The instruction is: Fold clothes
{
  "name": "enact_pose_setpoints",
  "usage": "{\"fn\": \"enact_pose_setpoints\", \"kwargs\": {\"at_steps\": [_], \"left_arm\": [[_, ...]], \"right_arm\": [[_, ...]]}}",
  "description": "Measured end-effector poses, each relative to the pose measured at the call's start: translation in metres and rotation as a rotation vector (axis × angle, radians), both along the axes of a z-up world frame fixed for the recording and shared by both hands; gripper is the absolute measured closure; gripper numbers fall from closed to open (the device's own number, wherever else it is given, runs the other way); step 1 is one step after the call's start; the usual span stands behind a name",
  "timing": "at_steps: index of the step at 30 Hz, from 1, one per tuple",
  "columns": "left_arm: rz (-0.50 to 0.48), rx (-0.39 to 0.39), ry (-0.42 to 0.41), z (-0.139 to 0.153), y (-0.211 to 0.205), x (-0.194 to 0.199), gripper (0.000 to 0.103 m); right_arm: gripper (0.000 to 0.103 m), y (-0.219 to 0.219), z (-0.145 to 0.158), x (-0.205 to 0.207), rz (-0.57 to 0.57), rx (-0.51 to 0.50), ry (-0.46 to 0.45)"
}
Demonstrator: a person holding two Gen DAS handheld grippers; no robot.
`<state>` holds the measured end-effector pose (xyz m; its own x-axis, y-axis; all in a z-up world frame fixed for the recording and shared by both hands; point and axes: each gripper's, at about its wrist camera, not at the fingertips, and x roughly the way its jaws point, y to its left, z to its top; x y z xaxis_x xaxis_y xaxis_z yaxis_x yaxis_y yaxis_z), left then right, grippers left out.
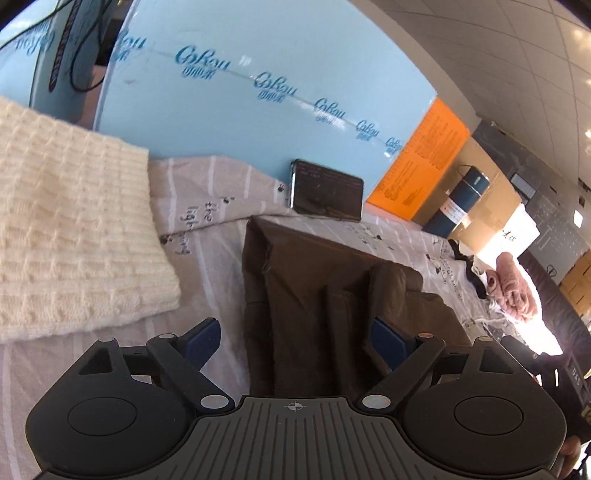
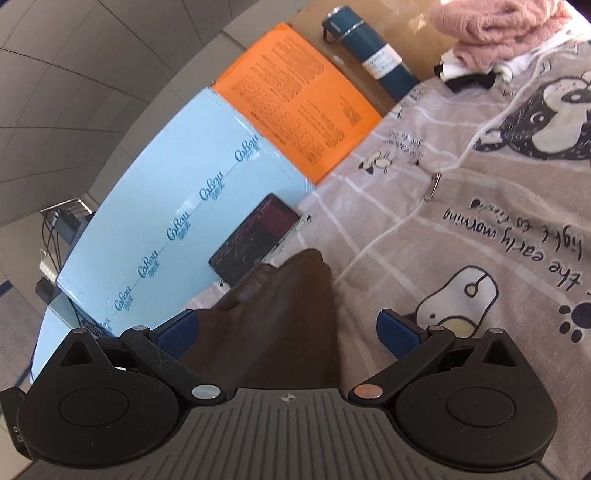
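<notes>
A dark brown garment point(image 1: 325, 295) lies partly folded on the printed bedsheet point(image 1: 207, 236). My left gripper point(image 1: 295, 332) is open, its blue pads point(image 1: 203, 338) straddling the garment's near edge. In the right wrist view the same brown garment point(image 2: 280, 317) runs between the open fingers of my right gripper point(image 2: 291, 328), bunched against the left pad point(image 2: 177, 332). Whether either gripper touches the cloth is unclear.
A folded cream knit point(image 1: 70, 221) lies left. A phone point(image 1: 325, 195) leans on a light blue board point(image 1: 258, 110). An orange sheet point(image 2: 299, 96), a blue flask point(image 2: 369, 51), and pink and black clothes point(image 2: 495, 33) are at the far end.
</notes>
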<state>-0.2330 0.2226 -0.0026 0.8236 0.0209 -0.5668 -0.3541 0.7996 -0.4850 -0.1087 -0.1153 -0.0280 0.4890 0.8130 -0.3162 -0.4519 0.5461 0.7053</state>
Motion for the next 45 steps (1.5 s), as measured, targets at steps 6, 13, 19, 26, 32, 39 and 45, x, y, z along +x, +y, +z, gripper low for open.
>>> {"fn": "enact_pose_setpoints", "kwargs": {"at_steps": [6, 13, 19, 26, 32, 39, 45], "left_arm": [[-0.038, -0.171, -0.017, -0.015, 0.009, -0.001, 0.006], [-0.109, -0.364, -0.177, -0.03, 0.013, -0.003, 0.0], [-0.226, -0.284, -0.192, -0.031, -0.014, 0.009, 0.001], [-0.163, 0.052, -0.147, -0.022, -0.056, 0.01, 0.034], [-0.161, 0.267, -0.145, -0.001, -0.086, 0.014, 0.077], [-0.26, 0.289, -0.219, 0.027, -0.12, 0.051, 0.083], [-0.271, 0.329, -0.356, 0.055, -0.153, 0.124, 0.083]], "right_arm": [[0.0, 0.022, 0.003, -0.004, 0.146, -0.084, -0.024], [0.0, 0.038, 0.007, 0.013, 0.279, -0.118, 0.056], [0.0, 0.045, 0.005, 0.02, 0.352, -0.059, 0.099], [0.032, 0.035, 0.005, 0.017, 0.306, -0.019, 0.13], [0.068, 0.019, 0.013, 0.016, 0.209, -0.061, 0.067], [0.076, -0.025, 0.041, 0.034, 0.106, 0.029, -0.061], [0.076, -0.056, 0.081, 0.071, -0.089, 0.016, -0.288]]}}
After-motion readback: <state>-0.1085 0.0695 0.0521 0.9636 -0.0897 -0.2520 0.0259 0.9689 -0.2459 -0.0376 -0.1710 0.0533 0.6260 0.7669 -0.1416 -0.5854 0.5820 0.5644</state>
